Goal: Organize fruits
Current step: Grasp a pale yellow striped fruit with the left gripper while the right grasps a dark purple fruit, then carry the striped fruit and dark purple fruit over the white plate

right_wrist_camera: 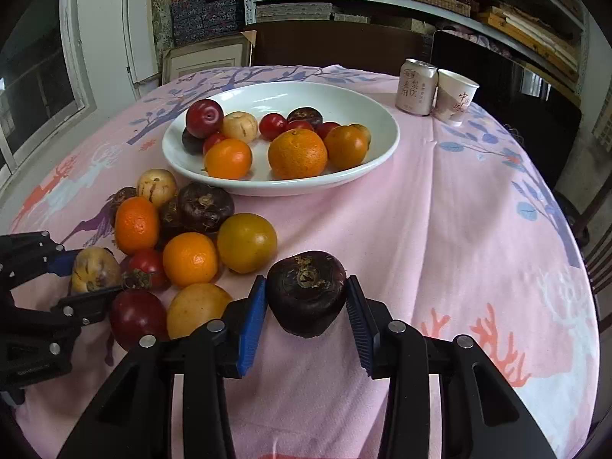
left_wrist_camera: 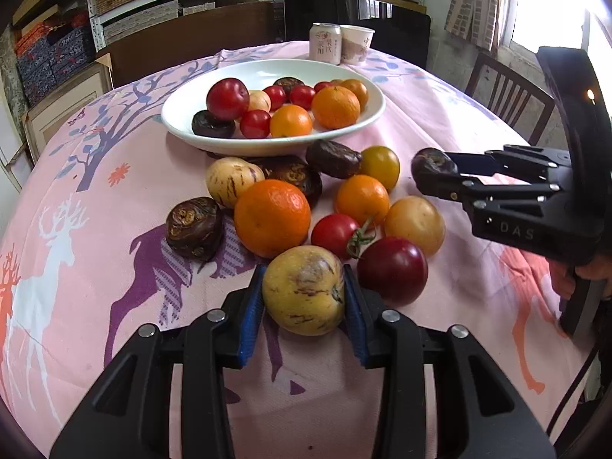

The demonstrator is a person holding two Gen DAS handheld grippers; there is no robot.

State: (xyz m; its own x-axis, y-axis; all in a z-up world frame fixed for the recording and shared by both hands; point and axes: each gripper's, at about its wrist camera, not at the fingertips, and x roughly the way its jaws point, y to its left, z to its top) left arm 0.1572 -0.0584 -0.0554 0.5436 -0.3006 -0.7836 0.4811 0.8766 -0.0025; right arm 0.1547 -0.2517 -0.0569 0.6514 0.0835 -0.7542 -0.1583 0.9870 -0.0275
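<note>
Fruits lay in two groups on the pink tablecloth [left_wrist_camera: 95, 267]: a dozen or so already sat in the white bowl [left_wrist_camera: 179, 114], while a loose cluster of oranges, tomatoes, plums, striped yellow melons and dark water chestnuts remained just in front of it. Each tool was taking one piece from that cluster's near edge, probably because the nearest pieces could be reached without knocking the rest.

The left gripper [left_wrist_camera: 304, 294] had its blue pads pressed against both sides of a striped yellow melon [left_wrist_camera: 304, 290], clamping it. The right gripper [right_wrist_camera: 306, 298] bracketed a dark water chestnut [right_wrist_camera: 306, 292], its pads touching or very nearly touching the sides, so it seemed held. Whether either piece was already lifted off the cloth could not be told.

The bowl stood centrally on the table, with bare room inside along its far side for more. Beyond it a drink can [right_wrist_camera: 417, 86] and a paper cup [right_wrist_camera: 455, 97] stood touching. Shelves of stacked boxes lined the wall behind, and dark chairs ringed the table.
</note>
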